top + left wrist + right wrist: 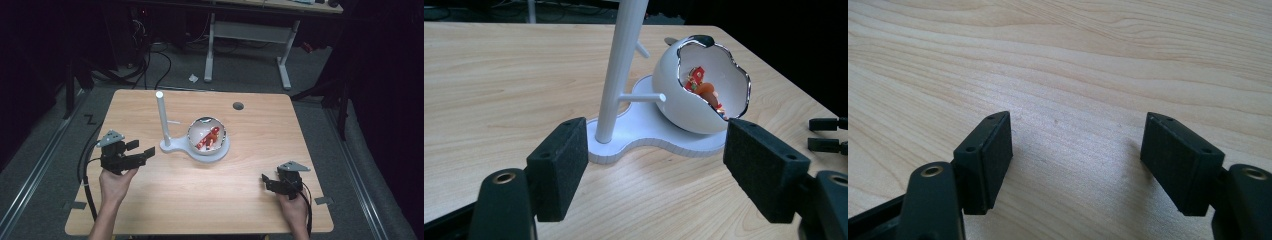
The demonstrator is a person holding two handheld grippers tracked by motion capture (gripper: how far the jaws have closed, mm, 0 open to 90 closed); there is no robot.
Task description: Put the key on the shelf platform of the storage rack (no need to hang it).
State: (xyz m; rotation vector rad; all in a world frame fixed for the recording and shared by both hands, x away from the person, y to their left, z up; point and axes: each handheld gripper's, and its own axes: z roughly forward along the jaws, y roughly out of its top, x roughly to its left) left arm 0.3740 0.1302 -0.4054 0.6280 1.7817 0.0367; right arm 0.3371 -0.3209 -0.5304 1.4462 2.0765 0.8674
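Both grippers, left (pixel 141 152) and right (pixel 266 179), spread-jawed; the left should approach the egg-shaped bowl (pixel 702 90) squarely, avoiding the post (pixel 620 70)

Post (pixel 624 65) top cut off by upper edge, left gripper view. Red items (pixel 701 90) in shell (pixel 684 107): too small to identify.

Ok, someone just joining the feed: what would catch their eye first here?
Most likely the white stand at the middle of the wooden table: a tall white post rises from its flat base, and beside the post sits a white egg-shaped shell with a jagged opening and small red and orange pieces inside. Next, the two black tools, both open: the left tool points at the stand, and the right tool is near the table's right front.
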